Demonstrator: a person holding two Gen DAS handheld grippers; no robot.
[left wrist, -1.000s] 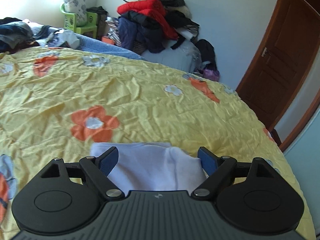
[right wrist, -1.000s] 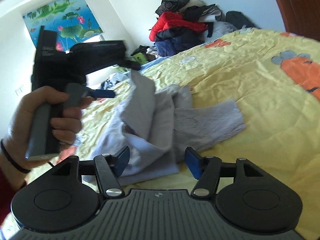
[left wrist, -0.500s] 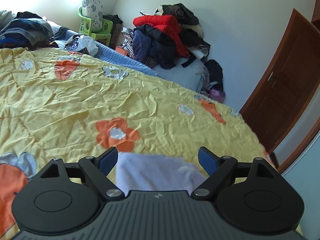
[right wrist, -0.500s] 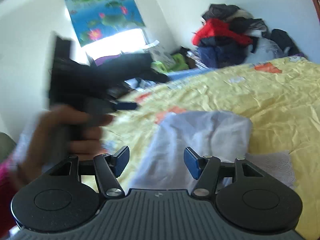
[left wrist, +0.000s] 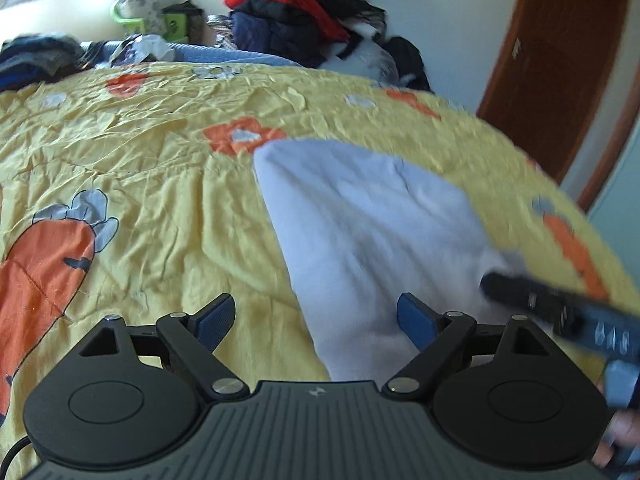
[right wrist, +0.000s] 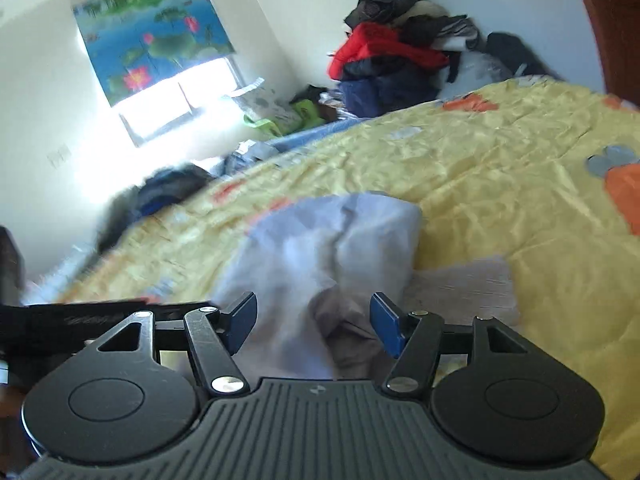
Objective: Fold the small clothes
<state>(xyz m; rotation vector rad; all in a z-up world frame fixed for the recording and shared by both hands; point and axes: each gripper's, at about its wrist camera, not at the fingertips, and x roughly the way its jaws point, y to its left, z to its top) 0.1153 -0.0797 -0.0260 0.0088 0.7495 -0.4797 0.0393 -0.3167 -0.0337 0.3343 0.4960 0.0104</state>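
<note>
1. Left gripper (left wrist: 316,316): blue-padded jaws spread wide, nothing clamped. The right-hand pad sits over the near end of the pale lavender-white garment (left wrist: 372,232); the left-hand pad is over bare cover. Contact with the cloth cannot be told.
2. Right gripper (right wrist: 312,322): jaws partly apart, a little wider than half a second ago. Crumpled cloth of the same garment (right wrist: 332,248) lies between the pads, but they do not press it.
3. In the left wrist view the right gripper shows as a blurred dark bar at the lower right.
4. The garment lies on the yellow bedspread with orange flower and carrot prints (left wrist: 140,168), towards its near right edge, one flat grey-white part stretching out to the right in the right wrist view.
5. Beyond the bed's far edge: heap of red, navy and black clothing (right wrist: 392,68) against the white wall; brown wooden door (left wrist: 560,60) at the right.
</note>
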